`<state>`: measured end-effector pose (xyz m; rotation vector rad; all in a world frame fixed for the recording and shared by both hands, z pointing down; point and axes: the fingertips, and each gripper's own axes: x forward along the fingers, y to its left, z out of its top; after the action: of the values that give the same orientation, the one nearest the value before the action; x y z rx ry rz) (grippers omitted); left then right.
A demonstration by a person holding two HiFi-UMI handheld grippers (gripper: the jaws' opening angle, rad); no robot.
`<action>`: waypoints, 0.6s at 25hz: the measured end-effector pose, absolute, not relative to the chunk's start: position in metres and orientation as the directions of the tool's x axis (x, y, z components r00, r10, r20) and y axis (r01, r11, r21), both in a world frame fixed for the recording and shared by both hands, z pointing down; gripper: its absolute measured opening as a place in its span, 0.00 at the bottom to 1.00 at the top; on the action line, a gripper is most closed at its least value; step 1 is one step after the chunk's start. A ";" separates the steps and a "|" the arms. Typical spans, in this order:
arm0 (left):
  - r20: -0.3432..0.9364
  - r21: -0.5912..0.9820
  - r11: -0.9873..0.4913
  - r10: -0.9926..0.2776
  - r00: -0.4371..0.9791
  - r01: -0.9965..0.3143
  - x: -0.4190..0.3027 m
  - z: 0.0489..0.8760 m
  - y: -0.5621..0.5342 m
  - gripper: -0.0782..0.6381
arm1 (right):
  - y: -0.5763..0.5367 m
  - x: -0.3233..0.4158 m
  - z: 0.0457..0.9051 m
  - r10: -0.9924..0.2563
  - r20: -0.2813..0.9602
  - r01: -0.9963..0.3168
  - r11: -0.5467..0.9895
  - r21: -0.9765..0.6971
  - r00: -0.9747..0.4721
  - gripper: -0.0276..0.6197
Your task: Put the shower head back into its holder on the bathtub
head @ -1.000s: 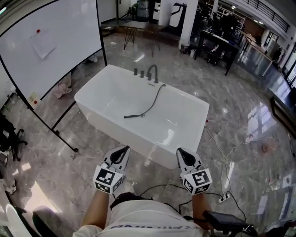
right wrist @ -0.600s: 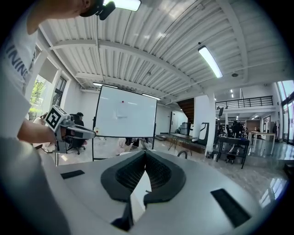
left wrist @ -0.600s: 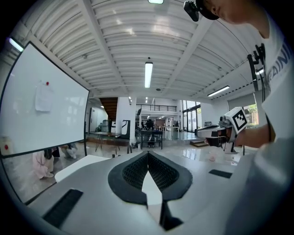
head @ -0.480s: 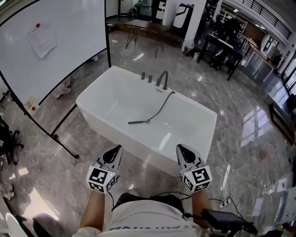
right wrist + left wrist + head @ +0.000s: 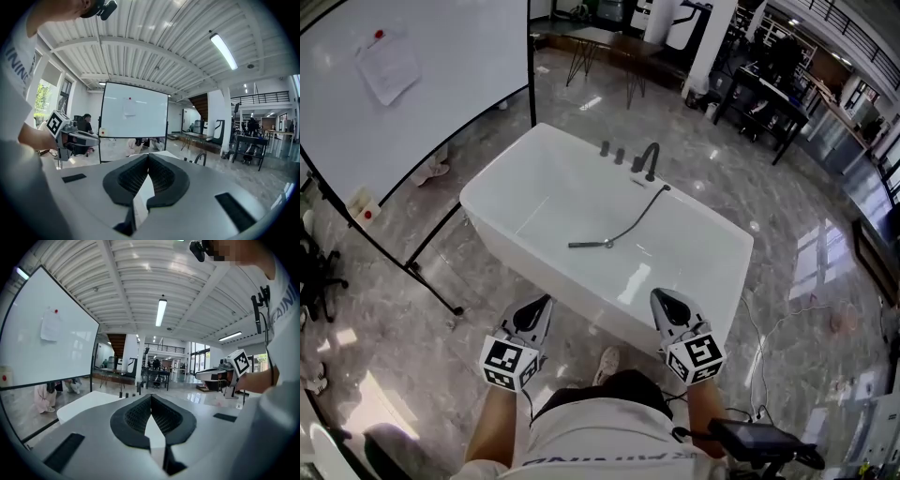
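On the bathtub floor (image 5: 581, 199) lies the shower head (image 5: 586, 245).

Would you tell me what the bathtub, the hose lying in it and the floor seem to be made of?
White rectangular bathtub: glossy acrylic or enamel, judging by its sheen. Dark shower hose: flexible, curving loosely; metal or plastic unclear. Grey veined floor: polished marble-look stone or tile, mirroring lights.
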<state>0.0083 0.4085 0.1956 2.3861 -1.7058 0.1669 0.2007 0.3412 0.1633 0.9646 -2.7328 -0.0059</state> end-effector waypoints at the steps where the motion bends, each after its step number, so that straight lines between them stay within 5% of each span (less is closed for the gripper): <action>1: 0.213 0.098 -0.304 -0.924 0.318 -0.948 0.005 0.196 0.403 0.13 | 0.334 0.196 0.166 -0.610 0.227 -0.610 0.788 0.075 -0.760 0.06; 15: 0.233 0.038 -0.280 -0.931 0.281 -0.959 0.023 0.175 0.249 0.13 | 0.174 0.204 0.172 -0.575 0.176 -0.587 0.810 -0.017 -0.799 0.06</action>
<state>0.0231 0.2495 0.1750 2.3716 -1.7706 0.2463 0.2036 0.1739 0.1721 0.9160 -2.8324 0.1056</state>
